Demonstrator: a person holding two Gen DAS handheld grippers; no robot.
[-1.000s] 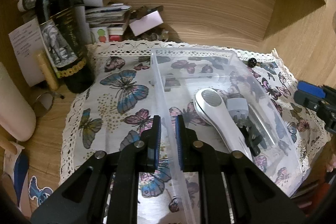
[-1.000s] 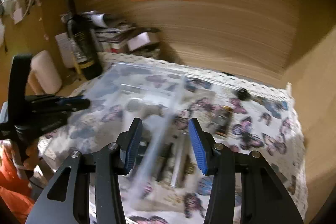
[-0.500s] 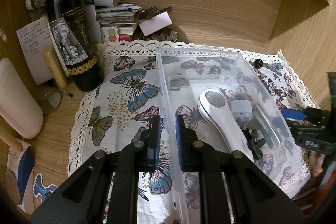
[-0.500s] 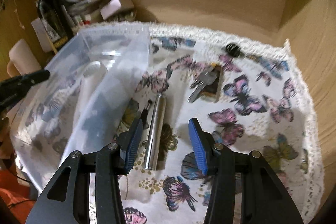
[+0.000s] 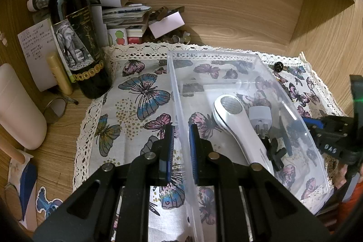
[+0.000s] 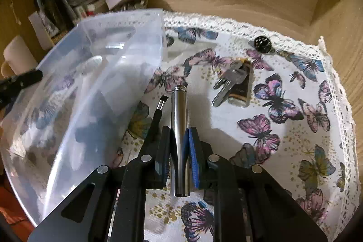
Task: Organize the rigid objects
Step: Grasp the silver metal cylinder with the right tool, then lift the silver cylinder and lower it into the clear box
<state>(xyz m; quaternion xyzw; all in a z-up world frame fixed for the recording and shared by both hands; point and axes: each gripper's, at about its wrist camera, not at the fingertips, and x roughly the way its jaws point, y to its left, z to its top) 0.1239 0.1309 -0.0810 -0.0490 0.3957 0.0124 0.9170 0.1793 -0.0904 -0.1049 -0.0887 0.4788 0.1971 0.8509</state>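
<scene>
Right tongs [image 6: 179, 149] have closed around metal cylinder [image 6: 179, 126].

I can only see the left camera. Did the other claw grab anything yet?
Observer: Yes, the right claw is shut on a shiny metal tube.
Operator: Is the tube in the box?
Observer: No, it lies on the butterfly cloth, beside the clear box.
Operator: What else is out there?
Observer: Keys and a small black round piece.
</scene>
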